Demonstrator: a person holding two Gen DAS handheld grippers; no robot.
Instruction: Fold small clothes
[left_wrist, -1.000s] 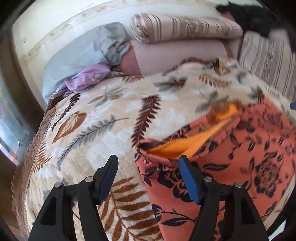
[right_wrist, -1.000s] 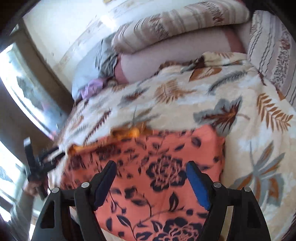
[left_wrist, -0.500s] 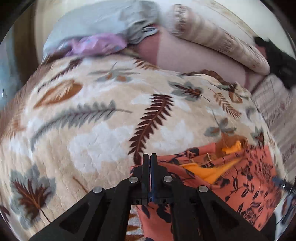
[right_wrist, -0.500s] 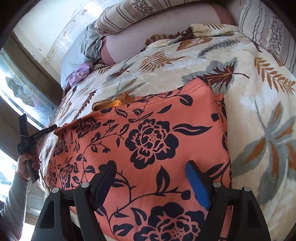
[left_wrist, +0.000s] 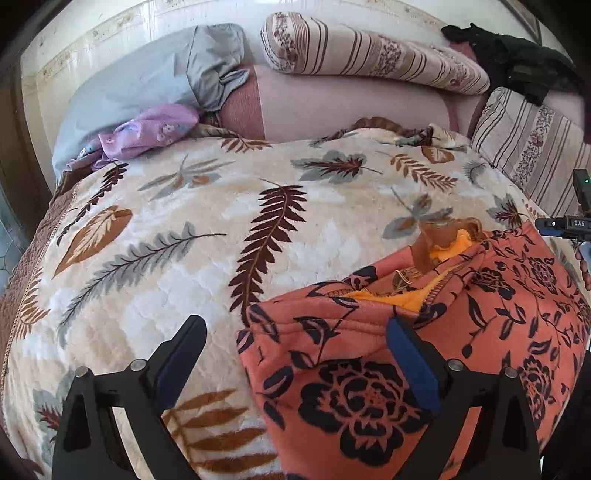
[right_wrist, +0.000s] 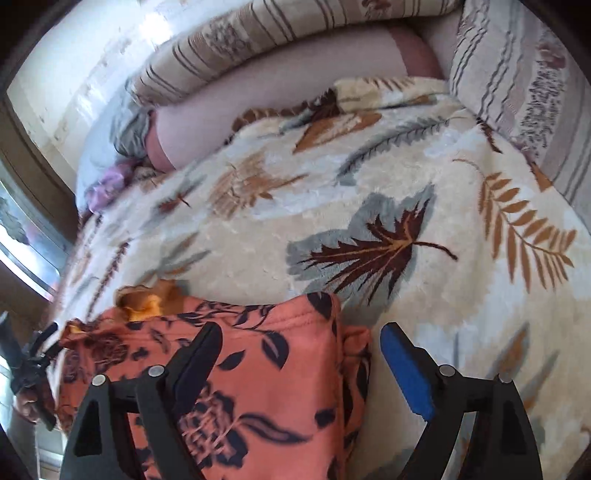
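Observation:
An orange-red garment with dark blue flowers (left_wrist: 424, 354) and a yellow fleece lining (left_wrist: 402, 295) lies on the leaf-print blanket (left_wrist: 207, 236). My left gripper (left_wrist: 295, 354) is open; its left finger is over the blanket and its right finger over the garment's left corner. The garment also shows in the right wrist view (right_wrist: 266, 376). My right gripper (right_wrist: 299, 354) is open over the garment's right edge, its right finger beyond the edge above the blanket (right_wrist: 369, 229). Each gripper appears at the edge of the other's view.
Striped pillows (left_wrist: 369, 59), a pink bolster (left_wrist: 332, 107), a grey pillow (left_wrist: 140, 85) and a purple cloth (left_wrist: 147, 129) lie at the bed's head. Dark clothing (left_wrist: 517, 55) sits top right. A window (right_wrist: 22, 236) is on the left.
My left gripper, shut on the garment's corner half a second ago, has opened. The right gripper stayed open and shifted toward the garment's right edge.

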